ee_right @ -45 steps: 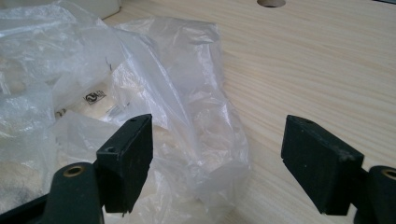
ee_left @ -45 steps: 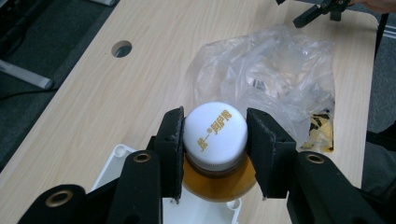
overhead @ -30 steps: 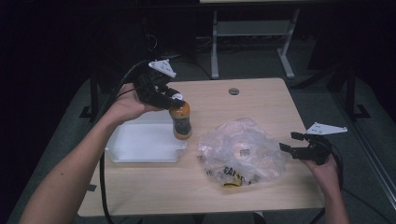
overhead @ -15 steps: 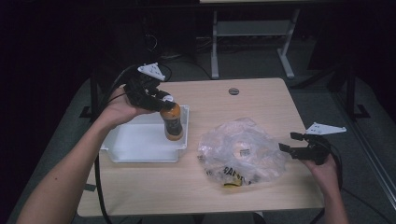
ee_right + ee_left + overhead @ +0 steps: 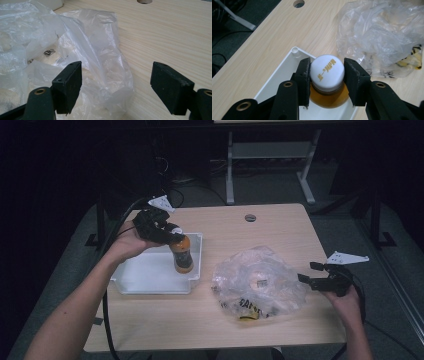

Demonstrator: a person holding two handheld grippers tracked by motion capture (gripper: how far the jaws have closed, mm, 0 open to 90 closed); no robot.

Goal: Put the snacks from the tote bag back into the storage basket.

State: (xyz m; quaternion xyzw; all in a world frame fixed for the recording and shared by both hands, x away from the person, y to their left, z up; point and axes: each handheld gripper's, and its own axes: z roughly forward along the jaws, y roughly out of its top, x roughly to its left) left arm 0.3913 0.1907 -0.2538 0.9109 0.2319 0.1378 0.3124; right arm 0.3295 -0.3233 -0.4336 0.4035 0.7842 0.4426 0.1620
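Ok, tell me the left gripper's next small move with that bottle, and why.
Probably lower it a little further, then open. The left gripper clamps the bottle at its white cap, upright over the white tray; whether its base touches the tray floor isn't clear.

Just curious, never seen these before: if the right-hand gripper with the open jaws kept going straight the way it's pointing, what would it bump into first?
Most likely the crumpled clear plastic bag: the right gripper points at its edge, jaws apart.
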